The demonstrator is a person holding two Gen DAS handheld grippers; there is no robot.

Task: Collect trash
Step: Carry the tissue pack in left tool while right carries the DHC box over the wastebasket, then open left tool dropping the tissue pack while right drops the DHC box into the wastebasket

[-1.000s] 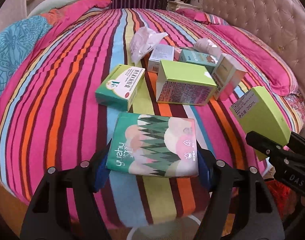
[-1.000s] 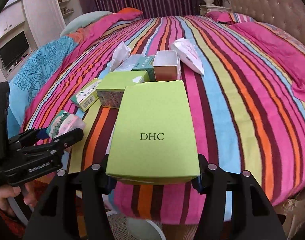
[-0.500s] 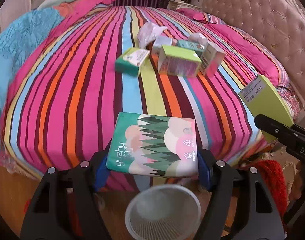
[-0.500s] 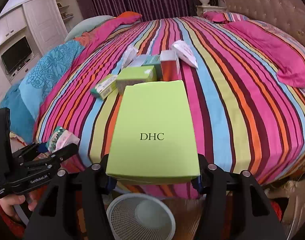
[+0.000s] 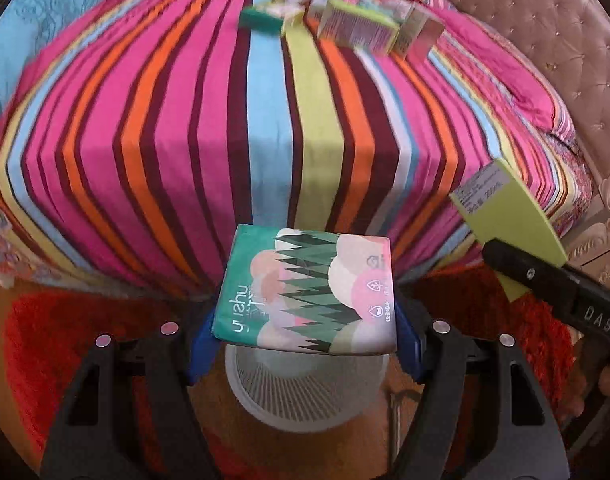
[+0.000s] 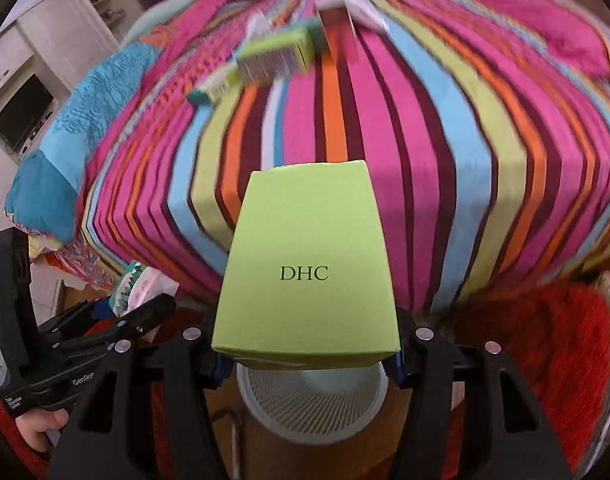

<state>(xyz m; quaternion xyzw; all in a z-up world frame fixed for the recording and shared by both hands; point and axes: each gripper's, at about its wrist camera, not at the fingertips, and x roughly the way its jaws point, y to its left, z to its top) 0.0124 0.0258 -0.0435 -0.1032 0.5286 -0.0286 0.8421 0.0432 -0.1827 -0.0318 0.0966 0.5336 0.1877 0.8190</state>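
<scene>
Both held packs [image 5: 305, 292] now over half-hidden white bin [image 5: 305, 392]; boxes [image 5: 357, 28] behind blurred

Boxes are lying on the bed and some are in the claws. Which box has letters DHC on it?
The big plain lime-green box held in the right claw. The left claw's packet has a green tree picture instead.

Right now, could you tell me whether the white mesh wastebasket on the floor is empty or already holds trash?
Cannot tell fully. The white mesh wastebasket shows only bare mesh wall, but the green DHC box hides much of its opening.
</scene>
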